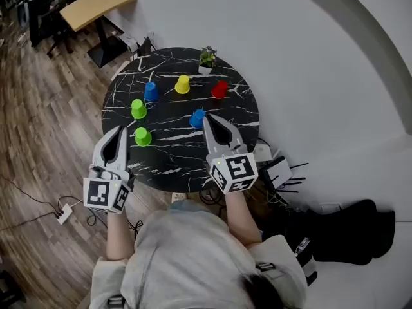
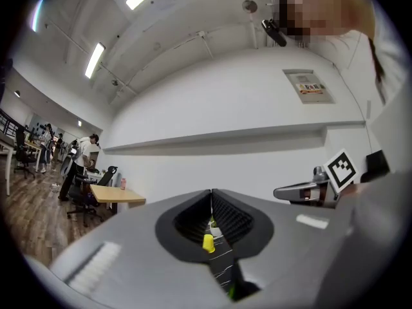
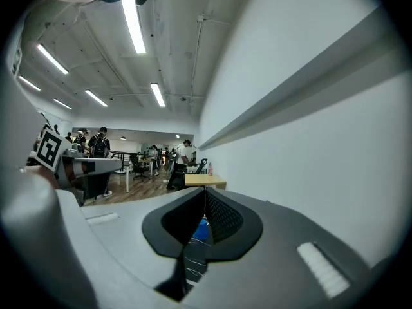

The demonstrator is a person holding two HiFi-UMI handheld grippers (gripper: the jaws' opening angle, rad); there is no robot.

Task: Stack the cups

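Both tools are shut, nothing between their jaws. The left tool [image 1: 120, 131] reaches in over the worktop's [image 1: 174, 166] near edge, a green cup [image 1: 143, 136] just right of its tip and a second green cup [image 1: 138, 109] a little ahead. The right tool [image 1: 207, 118] has its tip at a blue cup [image 1: 197, 118]; whether they touch I cannot tell. Beyond stand a far blue cup [image 1: 150, 91], a yellow cup [image 1: 183, 84] and a red cup [image 1: 219, 89], all apart. Nothing is stacked; the whole job appears left.
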